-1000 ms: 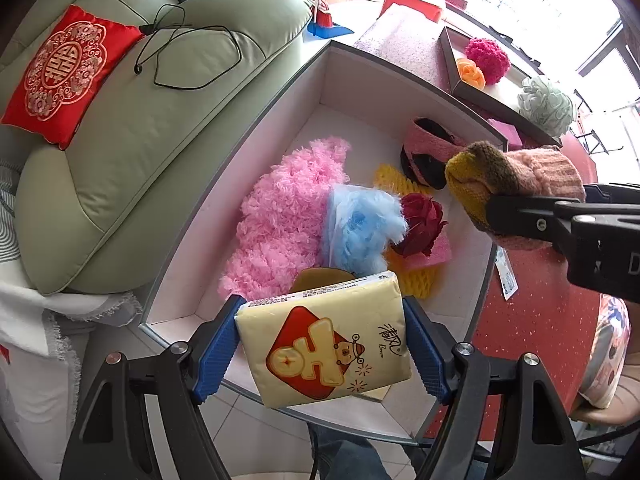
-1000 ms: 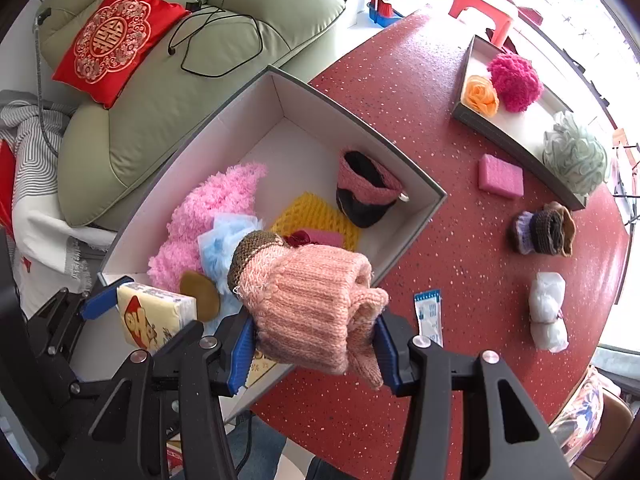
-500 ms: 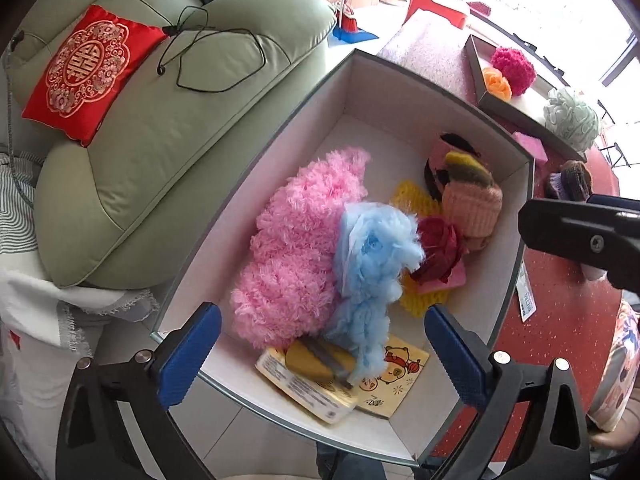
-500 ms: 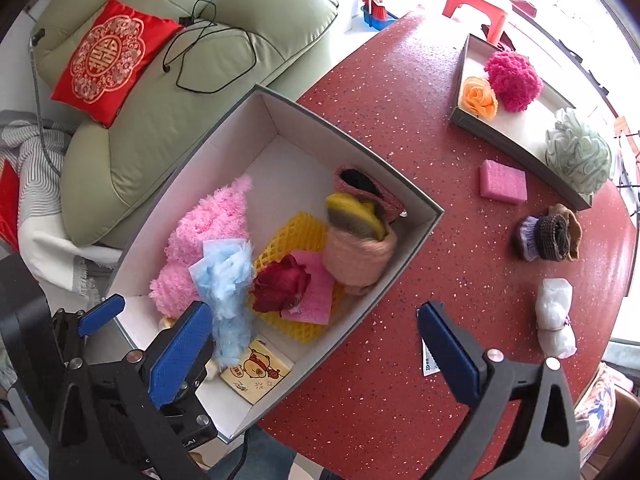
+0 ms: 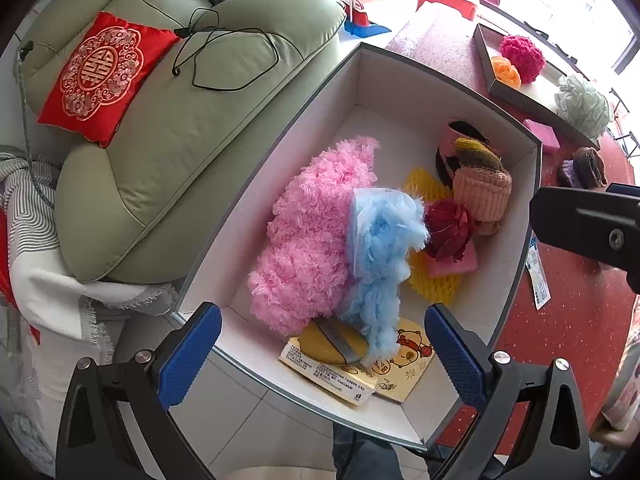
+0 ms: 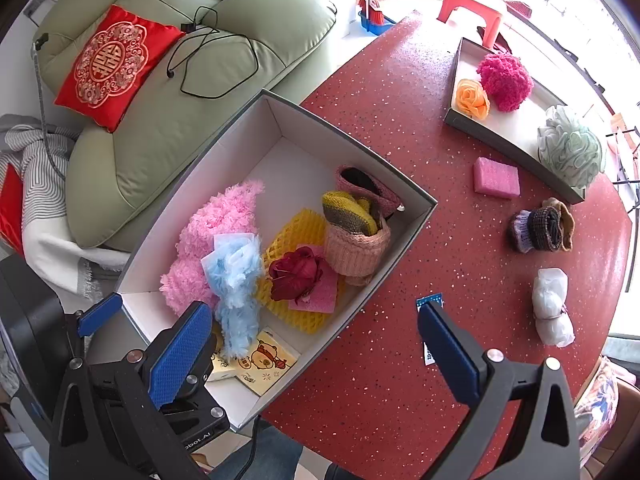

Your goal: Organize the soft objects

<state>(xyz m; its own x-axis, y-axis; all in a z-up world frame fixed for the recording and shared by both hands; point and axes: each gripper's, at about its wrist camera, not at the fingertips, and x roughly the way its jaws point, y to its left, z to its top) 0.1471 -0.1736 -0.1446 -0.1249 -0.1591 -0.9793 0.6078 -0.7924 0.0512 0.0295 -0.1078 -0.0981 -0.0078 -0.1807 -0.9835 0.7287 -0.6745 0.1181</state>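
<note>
The pink knit hat [image 6: 357, 249] now sits in the white box [image 6: 304, 128] against its table-side wall, beside the red rose [image 6: 295, 273]; the tissue pack [image 5: 352, 368] lies flat at the near corner. Both look light and squashy, so I'd pinch each across its middle. My left gripper [image 5: 320, 356] and right gripper [image 6: 316, 344] have just been opening; both stand wide with nothing between them. A knit bundle [image 6: 542, 229] and white bag [image 6: 552, 306] wait near the red table's [image 6: 400, 92] right edge.
</note>
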